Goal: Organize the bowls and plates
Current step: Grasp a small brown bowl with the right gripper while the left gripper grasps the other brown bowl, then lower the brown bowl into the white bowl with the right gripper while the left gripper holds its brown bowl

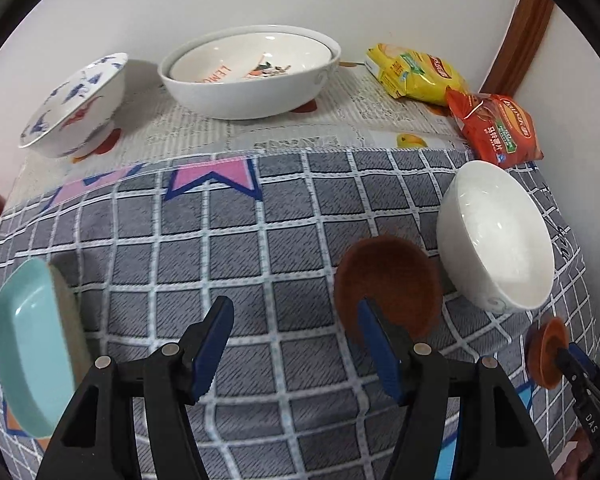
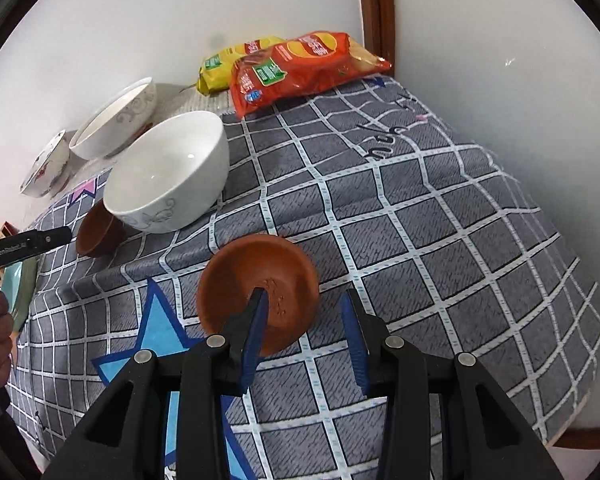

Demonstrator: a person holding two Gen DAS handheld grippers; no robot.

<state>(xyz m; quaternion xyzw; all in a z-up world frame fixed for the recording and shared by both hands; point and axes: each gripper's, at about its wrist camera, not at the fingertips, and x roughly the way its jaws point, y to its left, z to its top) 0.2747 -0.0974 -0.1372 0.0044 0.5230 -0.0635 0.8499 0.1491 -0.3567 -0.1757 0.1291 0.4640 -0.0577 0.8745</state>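
My right gripper (image 2: 305, 312) is open around the near rim of a small brown bowl (image 2: 256, 292), one finger inside and one outside; the bowl also shows in the left wrist view (image 1: 548, 354). My left gripper (image 1: 296, 316) is open and empty above the checked cloth, next to a second brown bowl (image 1: 388, 284), also seen in the right wrist view (image 2: 98, 232). A white bowl (image 1: 496, 236) stands beside it. A teal dish (image 1: 24, 352) lies at the left. A large white bowl (image 1: 252, 80) with a plate inside and a blue-patterned bowl (image 1: 76, 108) stand at the back.
A yellow snack bag (image 1: 416, 72) and a red snack bag (image 1: 496, 128) lie at the back right corner by the wall. A wooden door frame (image 1: 520, 36) rises behind them. The grey checked cloth (image 2: 420, 220) drops off at the table's right edge.
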